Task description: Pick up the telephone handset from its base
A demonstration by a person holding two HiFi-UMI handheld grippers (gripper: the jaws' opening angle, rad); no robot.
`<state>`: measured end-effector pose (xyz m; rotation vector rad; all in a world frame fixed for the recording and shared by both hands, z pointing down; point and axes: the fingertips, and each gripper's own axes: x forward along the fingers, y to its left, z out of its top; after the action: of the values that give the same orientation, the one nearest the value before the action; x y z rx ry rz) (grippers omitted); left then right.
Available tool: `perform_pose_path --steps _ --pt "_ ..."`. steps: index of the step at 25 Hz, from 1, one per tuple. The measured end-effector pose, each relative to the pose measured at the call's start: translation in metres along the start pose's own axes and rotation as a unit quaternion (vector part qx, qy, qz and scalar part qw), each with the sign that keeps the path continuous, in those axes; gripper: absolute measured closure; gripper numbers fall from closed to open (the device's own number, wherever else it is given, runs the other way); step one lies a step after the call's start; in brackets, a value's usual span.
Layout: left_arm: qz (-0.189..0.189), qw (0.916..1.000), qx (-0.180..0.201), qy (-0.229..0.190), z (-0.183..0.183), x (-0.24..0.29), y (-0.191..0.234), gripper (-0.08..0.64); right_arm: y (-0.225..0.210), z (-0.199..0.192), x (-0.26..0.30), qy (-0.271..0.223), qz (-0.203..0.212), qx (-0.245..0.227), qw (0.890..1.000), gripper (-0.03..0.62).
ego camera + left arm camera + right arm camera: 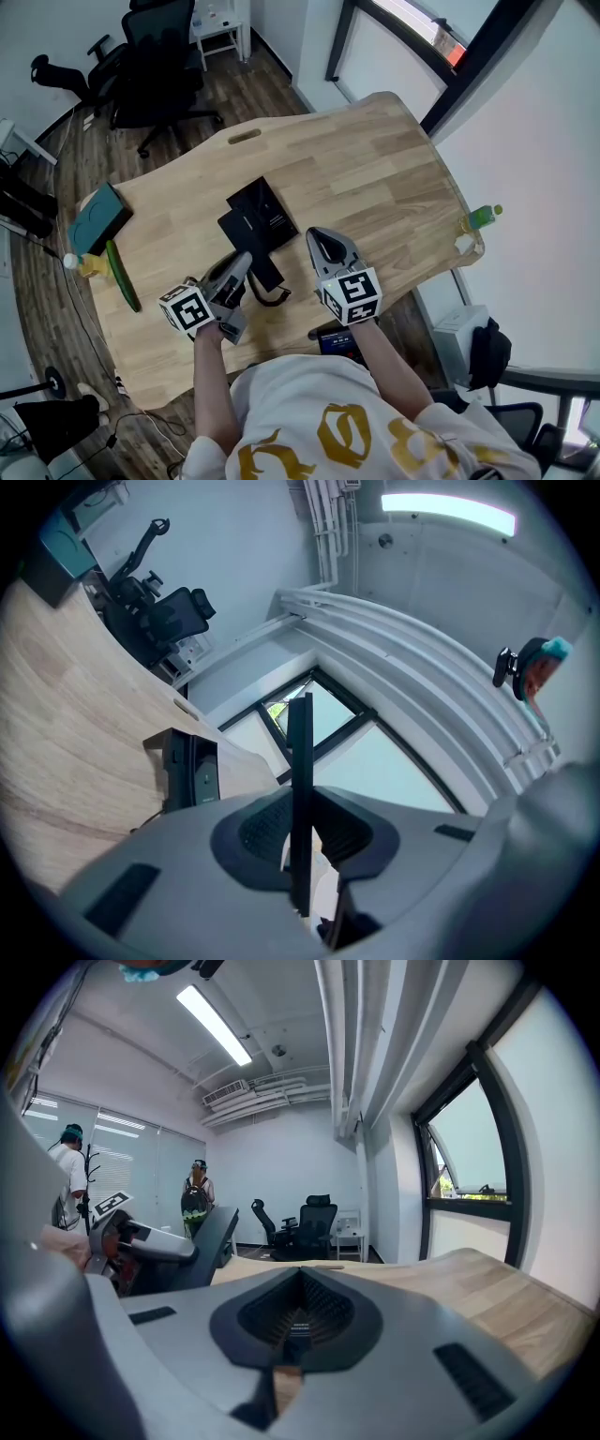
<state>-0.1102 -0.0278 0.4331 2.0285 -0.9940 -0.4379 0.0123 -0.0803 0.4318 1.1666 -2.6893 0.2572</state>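
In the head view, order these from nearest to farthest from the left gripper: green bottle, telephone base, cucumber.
1. telephone base, just ahead of the left gripper holding the handset
2. cucumber, to its left
3. green bottle, at the right edge of the table

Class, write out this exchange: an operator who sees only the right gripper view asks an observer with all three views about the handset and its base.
Operator: In my view the left gripper holds up a dark slab. Is that the handset?
Observer: Yes. The left gripper view shows the jaws clamped on its thin edge.
Operator: Where is the base?
Observer: On the table, just beyond the handset. The left gripper view shows the two apart.
Operator: Anything trailing?
Observer: A black cord loops on the table beside the left gripper.
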Motion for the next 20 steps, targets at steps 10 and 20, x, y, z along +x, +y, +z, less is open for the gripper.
perform_pose_path --steps 10,20 --pt "-0.021 0.9998 -0.001 0.006 -0.0013 0.0001 -0.0071 0.488 -0.0013 0.0039 0.0035 0.003 -0.003 0.002 1.000 0.588" --pt "-0.021 0.9997 -0.009 0.001 -0.0029 -0.0014 -0.0031 0.488 -0.0024 0.0017 0.0069 0.008 0.000 -0.001 1.000 0.588"
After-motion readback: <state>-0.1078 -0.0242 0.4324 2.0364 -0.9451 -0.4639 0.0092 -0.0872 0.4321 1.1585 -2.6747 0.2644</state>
